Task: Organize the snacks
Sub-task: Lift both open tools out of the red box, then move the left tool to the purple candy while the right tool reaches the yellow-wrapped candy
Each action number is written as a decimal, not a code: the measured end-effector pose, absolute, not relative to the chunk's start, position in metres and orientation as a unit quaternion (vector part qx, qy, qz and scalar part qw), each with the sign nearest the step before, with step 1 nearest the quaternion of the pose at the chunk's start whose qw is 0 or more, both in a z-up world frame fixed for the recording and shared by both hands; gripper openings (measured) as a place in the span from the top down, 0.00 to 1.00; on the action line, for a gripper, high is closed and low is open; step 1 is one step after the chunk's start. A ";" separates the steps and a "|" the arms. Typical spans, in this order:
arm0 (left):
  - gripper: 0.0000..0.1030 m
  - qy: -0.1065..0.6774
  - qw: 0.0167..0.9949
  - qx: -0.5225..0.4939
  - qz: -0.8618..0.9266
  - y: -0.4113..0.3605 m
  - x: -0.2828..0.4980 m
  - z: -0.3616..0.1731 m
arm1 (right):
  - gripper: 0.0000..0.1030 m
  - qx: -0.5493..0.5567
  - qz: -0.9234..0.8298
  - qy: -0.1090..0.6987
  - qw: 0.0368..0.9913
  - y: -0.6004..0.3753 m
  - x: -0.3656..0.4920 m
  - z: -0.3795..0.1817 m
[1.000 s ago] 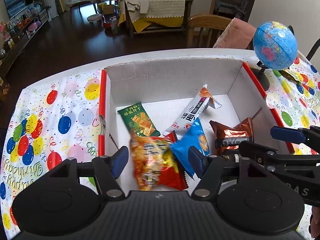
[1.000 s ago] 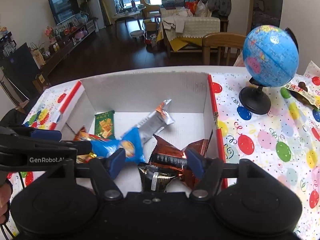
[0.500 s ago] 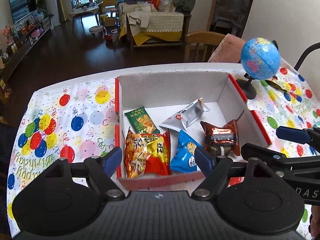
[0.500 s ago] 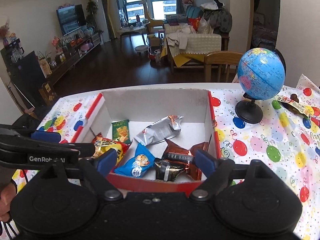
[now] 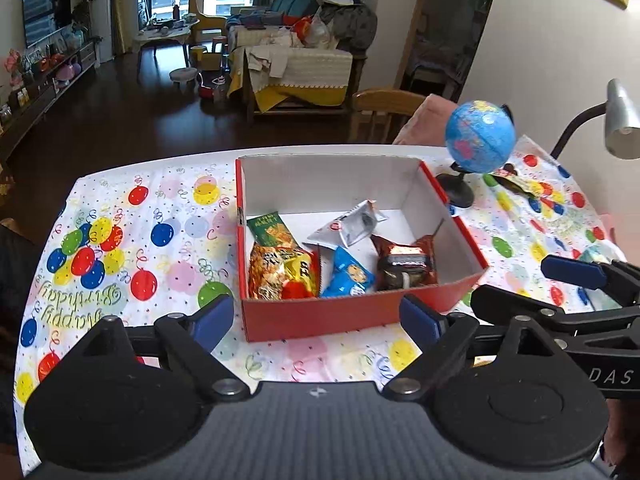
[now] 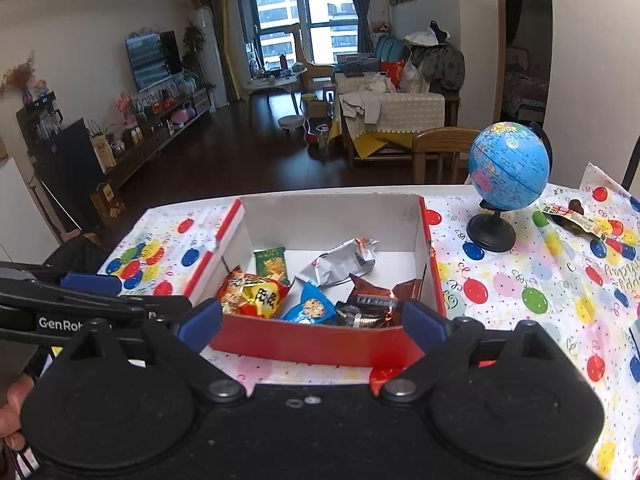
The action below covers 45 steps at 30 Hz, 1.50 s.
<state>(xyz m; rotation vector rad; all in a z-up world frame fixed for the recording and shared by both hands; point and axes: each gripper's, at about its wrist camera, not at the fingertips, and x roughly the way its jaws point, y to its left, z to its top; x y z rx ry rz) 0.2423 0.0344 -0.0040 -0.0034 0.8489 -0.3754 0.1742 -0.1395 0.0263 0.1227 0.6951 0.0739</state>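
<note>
Here, snack box [image 5: 320,316] just ahead — between spread left tongs [image 5: 318,320].

Lighting: soft daylight from the far windows [image 6: 316,12]; room floor dim, tablecloth [image 5: 132,248] evenly lit. Shadows: faint, beneath the red snack box [image 5: 320,316]. Glare: small highlights on foil wrappers [image 5: 404,260]. Distortion: strong fisheye bowing, dark corner vignette. Focus: sharp centrally, slightly soft at edges.

Glossy foil snack packets [image 5: 404,266] lay in a matt red-and-white cardboard box [image 5: 320,316] on the tabletop's smooth printed plastic cloth [image 5: 120,264], beside a shiny plastic globe [image 6: 508,166] and matt black plastic claws.
</note>
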 end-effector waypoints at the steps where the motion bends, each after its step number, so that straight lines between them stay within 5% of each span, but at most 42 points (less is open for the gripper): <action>1: 0.12 0.408 0.894 -0.004 -0.184 0.036 0.238 -0.003 | 0.04 0.062 0.036 0.339 0.938 -0.139 0.170 0.027; 5: 0.03 0.400 0.897 -0.011 -0.188 0.040 0.220 -0.002 | 0.02 0.072 0.033 0.337 0.938 -0.141 0.151 0.027; 20: 0.02 0.459 0.866 0.008 -0.197 0.030 0.171 -0.054 | 0.03 0.098 -0.024 0.382 0.919 -0.157 0.088 -0.025; 45: 0.03 0.539 0.816 0.055 -0.201 -0.003 0.124 -0.136 | 0.24 0.089 -0.065 0.432 0.895 -0.172 0.081 -0.091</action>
